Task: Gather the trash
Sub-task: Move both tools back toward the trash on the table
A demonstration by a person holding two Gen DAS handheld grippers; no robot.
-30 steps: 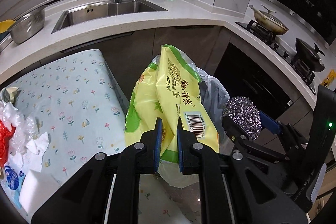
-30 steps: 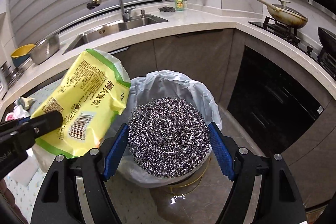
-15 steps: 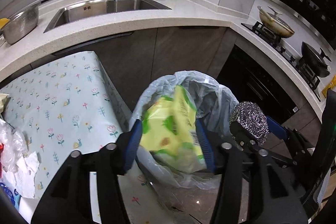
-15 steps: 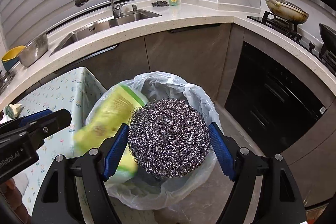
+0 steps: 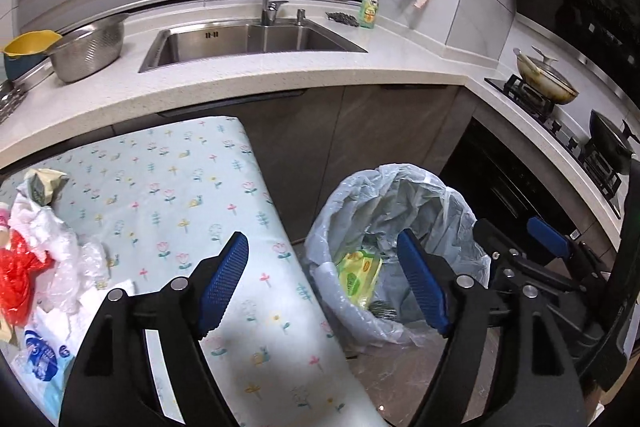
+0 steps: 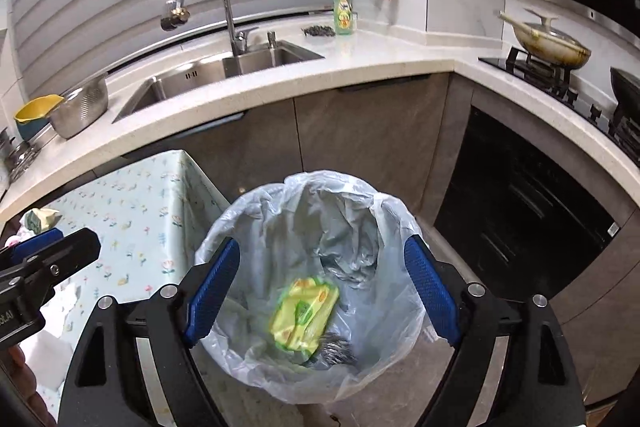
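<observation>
The lined bin (image 6: 308,267) stood on the floor just right of the bench (image 5: 192,187), before the cabinets under the counter (image 5: 280,75). In it lay a packet (image 6: 304,313), with a steel scourer (image 6: 336,349) touching its near right edge. Wrappers and crumpled plastic (image 5: 48,255) lay along the bench's left side. The sink (image 5: 248,39) sat in the counter behind, a colander (image 5: 88,47) to its left, the stove (image 5: 560,107) to the right.

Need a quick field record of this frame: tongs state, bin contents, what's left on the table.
left tongs: open, empty, over the table edge
right tongs: open, empty, above the bin
trash bin: lined with a plastic bag, on the floor beside the table
in bin: yellow-green packet, steel wool scrubber
table: red plastic bag, clear plastic wrap, crumpled wrapper
</observation>
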